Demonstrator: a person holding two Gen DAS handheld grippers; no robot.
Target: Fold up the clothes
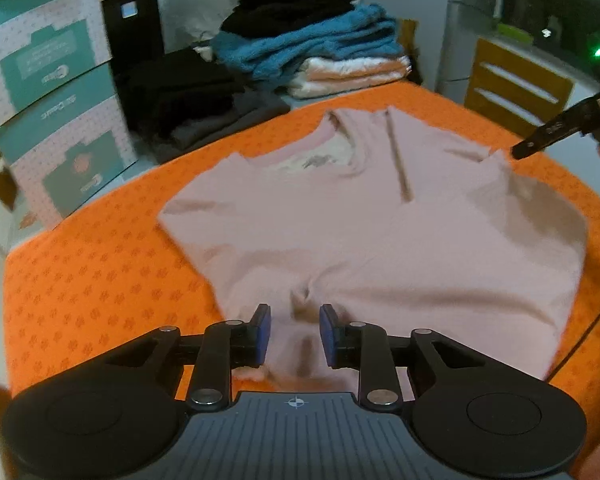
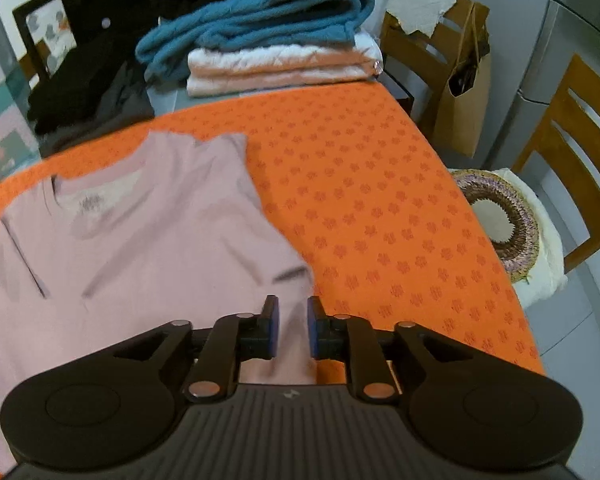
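Note:
A pale pink T-shirt (image 1: 380, 232) lies on the orange patterned tablecloth (image 1: 100, 272), collar at the far side and sleeves folded in. It also shows in the right wrist view (image 2: 140, 232). My left gripper (image 1: 294, 330) is over the shirt's near hem, its blue pads apart with a bunched fold of cloth between them. My right gripper (image 2: 292, 326) is at the shirt's near right hem, its pads a small gap apart with pink cloth between them. Whether either pair of pads presses the cloth is unclear. The right gripper's finger tip (image 1: 540, 140) shows at the far right of the left wrist view.
A stack of folded clothes, blue (image 2: 268, 20) over white and peach (image 2: 280, 68), stands past the table's far edge, with dark clothes (image 2: 84, 88) to its left. Teal boxes (image 1: 48, 92) stand at left. Wooden chairs (image 2: 572, 152), a paper bag (image 2: 464, 92) and a woven mat (image 2: 500, 220) are at right.

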